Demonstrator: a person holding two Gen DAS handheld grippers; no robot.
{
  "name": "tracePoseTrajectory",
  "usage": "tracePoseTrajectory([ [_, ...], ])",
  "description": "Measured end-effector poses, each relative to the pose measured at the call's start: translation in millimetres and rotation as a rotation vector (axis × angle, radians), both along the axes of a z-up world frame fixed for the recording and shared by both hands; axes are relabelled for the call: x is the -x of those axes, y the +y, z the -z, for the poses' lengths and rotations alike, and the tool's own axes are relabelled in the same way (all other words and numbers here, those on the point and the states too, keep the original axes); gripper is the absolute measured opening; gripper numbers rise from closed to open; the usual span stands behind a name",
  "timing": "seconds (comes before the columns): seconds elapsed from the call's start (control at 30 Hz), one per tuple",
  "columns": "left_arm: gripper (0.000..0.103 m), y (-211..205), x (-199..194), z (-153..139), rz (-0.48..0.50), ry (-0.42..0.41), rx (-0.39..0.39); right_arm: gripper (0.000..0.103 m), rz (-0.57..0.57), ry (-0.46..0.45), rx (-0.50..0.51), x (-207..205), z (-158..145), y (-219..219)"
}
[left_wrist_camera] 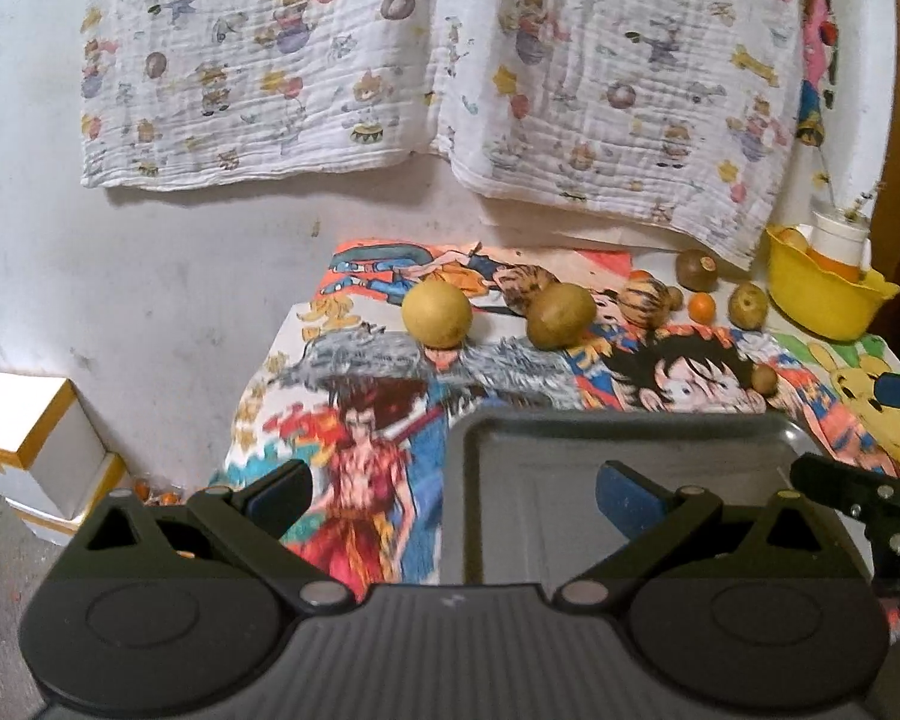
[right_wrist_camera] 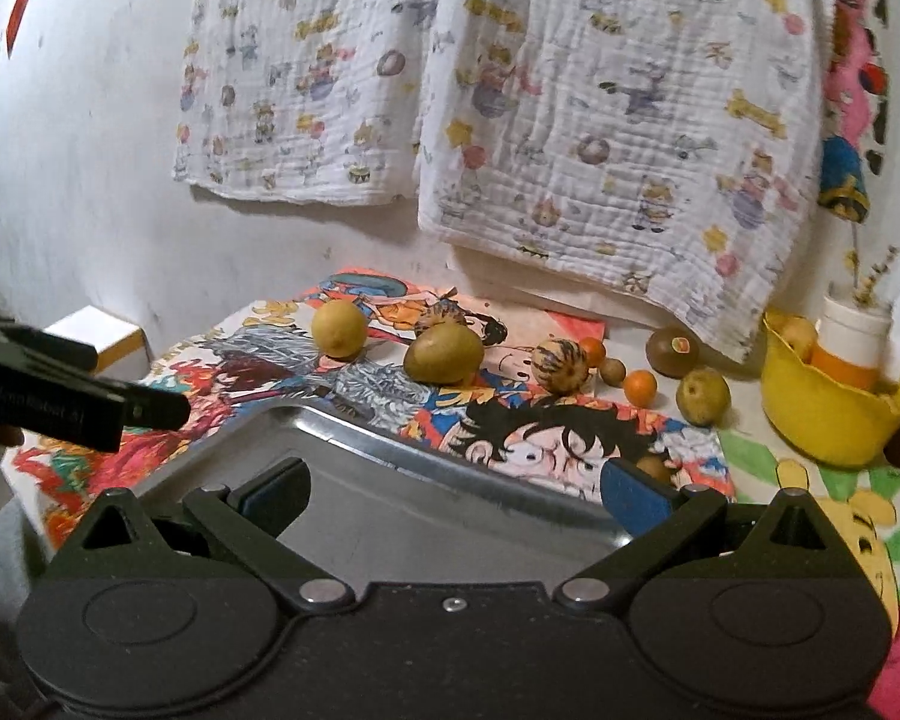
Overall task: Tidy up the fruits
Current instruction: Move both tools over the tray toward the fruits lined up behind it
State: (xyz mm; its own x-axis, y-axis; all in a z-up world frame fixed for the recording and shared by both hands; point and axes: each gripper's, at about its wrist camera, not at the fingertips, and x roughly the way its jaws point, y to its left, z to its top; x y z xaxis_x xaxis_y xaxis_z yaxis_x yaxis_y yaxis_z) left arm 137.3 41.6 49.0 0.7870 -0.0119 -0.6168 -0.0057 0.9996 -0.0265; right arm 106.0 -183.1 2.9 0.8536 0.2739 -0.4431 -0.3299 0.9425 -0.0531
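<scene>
Yellow bowl [right_wrist_camera: 822,420], grey tray [right_wrist_camera: 390,516], cartoon-print cloth [right_wrist_camera: 570,426], 2 orange citrus [right_wrist_camera: 640,387].

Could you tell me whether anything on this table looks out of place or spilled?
Nothing looks spilled or damaged. The fruits, such as the yellow round fruit and the small orange, lie loose on the cartoon cloth, while the metal tray holds none. The yellow bowl oddly holds a white-capped bottle among fruit.
</scene>
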Motion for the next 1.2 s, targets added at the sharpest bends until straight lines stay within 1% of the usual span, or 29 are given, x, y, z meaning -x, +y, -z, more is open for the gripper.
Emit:
tracePoseTrajectory([
  [0.3,0.103,11.7,-60.7,-1.3,0.012,0.057,-0.018,0.103,0.005,0.067,0.036,-63.3,-13.8,19.5],
  [0.43,0.103,17.5,-82.3,1.3,0.019,0.082,-0.021,0.102,0.002,0.076,0.053,-86.4,-14.4,28.2],
  [0.63,0.103,23.8,-107.5,9.8,0.039,0.106,-0.029,0.102,-0.001,0.097,0.051,-116.1,-8.3,37.4],
  [0.9,0.103,32.2,-137.4,23.2,0.056,0.150,-0.052,0.102,0.018,0.142,0.085,-147.9,6.5,46.9],
  [1.07,0.103,37.5,-157.1,27.0,0.059,0.158,-0.063,0.102,0.025,0.171,0.100,-166.8,12.5,49.9],
  [1.2,0.103,40.5,-173.7,31.1,0.067,0.161,-0.059,0.102,0.030,0.170,0.097,-179.4,15.2,53.6],
])
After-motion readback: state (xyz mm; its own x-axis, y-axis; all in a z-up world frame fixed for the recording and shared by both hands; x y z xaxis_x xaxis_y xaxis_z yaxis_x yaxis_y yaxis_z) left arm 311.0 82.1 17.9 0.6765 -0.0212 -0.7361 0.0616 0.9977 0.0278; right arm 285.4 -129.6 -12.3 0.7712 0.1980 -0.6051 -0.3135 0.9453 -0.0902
